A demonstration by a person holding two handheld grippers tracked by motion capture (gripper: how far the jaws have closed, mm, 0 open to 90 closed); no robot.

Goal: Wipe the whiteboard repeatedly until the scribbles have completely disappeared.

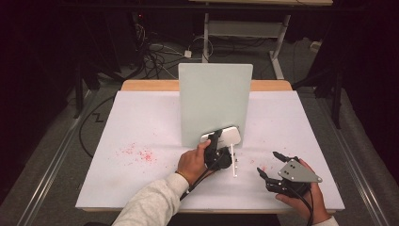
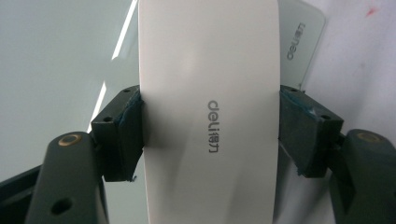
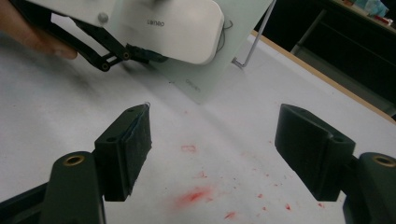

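From the high view, a pale grey-green rectangular board (image 1: 215,101) stood upright at the middle of the white-covered surface (image 1: 141,122). The left tongs (image 1: 217,140) pressed a white rounded plastic eraser block (image 1: 226,135) against the board's lower edge. A thin white stick (image 1: 233,161) lay just in front of it. Red crumbs (image 1: 139,154) were scattered to the left. The right tongs (image 1: 269,163) hovered near the front right, spread apart.

In the left gripper view, the left tongs (image 2: 210,133) were clenched on the eraser block (image 2: 210,70), printed "deli", both pads touching its long sides.

In the right gripper view, the right tongs (image 3: 212,149) gaped wide over red smears (image 3: 194,196) on the surface, grasping nothing. The eraser block (image 3: 173,28) showed beyond against the board (image 3: 224,70).
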